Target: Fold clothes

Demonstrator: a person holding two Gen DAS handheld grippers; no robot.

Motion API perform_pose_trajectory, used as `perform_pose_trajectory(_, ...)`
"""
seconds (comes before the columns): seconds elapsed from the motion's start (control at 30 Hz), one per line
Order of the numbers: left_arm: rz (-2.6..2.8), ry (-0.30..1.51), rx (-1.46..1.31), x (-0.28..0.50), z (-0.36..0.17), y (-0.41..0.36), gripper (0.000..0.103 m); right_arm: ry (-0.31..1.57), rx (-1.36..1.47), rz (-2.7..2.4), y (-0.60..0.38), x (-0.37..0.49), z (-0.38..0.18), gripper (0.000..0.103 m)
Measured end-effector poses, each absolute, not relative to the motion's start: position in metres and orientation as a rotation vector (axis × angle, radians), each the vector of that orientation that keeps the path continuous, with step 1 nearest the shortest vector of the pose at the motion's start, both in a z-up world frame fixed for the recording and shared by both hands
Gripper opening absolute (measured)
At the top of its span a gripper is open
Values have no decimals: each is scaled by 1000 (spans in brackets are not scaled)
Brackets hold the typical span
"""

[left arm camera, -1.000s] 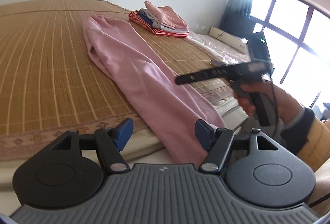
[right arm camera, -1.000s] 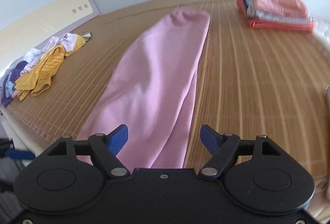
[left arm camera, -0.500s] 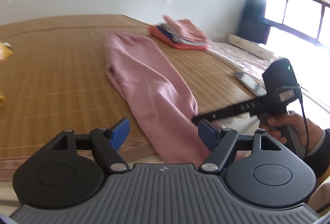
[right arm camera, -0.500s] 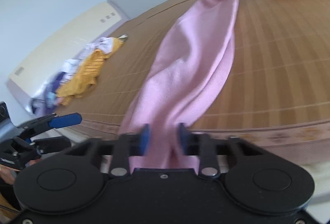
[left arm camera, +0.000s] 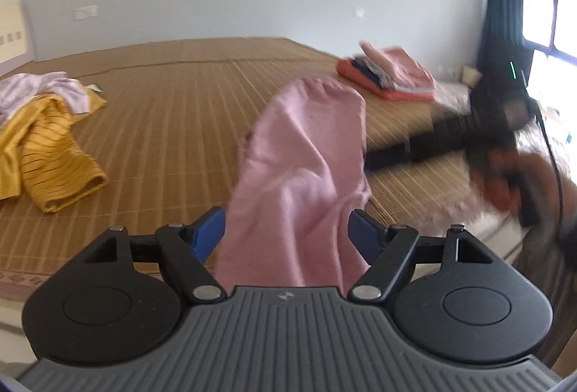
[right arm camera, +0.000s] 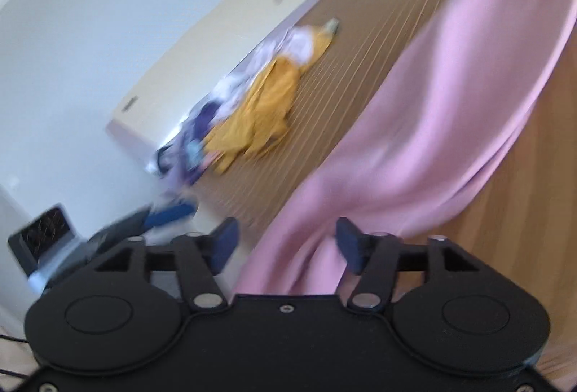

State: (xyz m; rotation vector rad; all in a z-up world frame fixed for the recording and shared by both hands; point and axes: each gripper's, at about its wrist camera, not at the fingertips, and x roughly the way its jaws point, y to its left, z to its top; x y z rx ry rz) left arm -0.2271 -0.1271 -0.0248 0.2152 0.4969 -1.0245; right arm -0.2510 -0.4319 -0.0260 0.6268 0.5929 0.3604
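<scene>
While looking along the bed [left arm camera: 162, 125], sees the pink cloth [left arm camera: 306, 154] stretched up the middle of the frame, near end at the bottom. Has the left claw [left arm camera: 285, 233] wide open around that end, not pinching it. Has the right claw [right arm camera: 285, 240] opening too, cloth loose inside it. Folded pile [left arm camera: 389, 74] upper right, yellow heap [left arm camera: 47, 146] far left.

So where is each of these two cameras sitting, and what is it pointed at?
Left wrist view: on the left hand-held gripper, facing along the bed at the pink garment; the person's other hand shows blurred.
Right wrist view: on the right hand-held gripper, jaws opening, tilted toward the headboard.
Both show the pink garment and yellow garment.
</scene>
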Motion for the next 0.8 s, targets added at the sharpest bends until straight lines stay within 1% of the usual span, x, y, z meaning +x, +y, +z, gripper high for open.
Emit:
perform_pose_trajectory(0.03, -1049, 509, 218, -228, -29, -136, 79, 579, 599, 308, -446, -254, -16, 74)
perform_pose_trajectory(0.1, -1093, 531, 229, -231, -36, -153, 80, 572, 573, 156, -481, -251, 1, 75)
perform_pose_trajectory(0.17, -1113, 541, 258, -235, -43, -168, 81, 554, 558, 31, -516, -239, 10, 81)
perform_pose_trajectory(0.3, -1063, 527, 378, -243, -58, -197, 81, 504, 534, -178, -587, -202, 15, 82)
perform_pose_trajectory(0.37, -1016, 535, 442, -242, -67, -207, 81, 480, 551, -236, -614, -181, 2, 82)
perform_pose_trajectory(0.47, -992, 540, 528, -236, -78, -215, 81, 445, 555, -293, -632, -153, -15, 81)
perform_pose_trajectory(0.6, -1019, 559, 535, -229, -81, -207, 82, 466, 497, -309, -646, -115, -25, 82)
perform_pose_trajectory(0.63, -1022, 565, 532, -226, -81, -206, 82, 455, 486, -300, -649, -109, -25, 83)
perform_pose_trajectory(0.73, -1019, 577, 523, -223, -83, -206, 85, 474, 465, -254, -644, -93, -28, 97)
perform_pose_trajectory(0.8, -1013, 583, 518, -223, -83, -206, 87, 506, 397, -262, -635, -87, -27, 94)
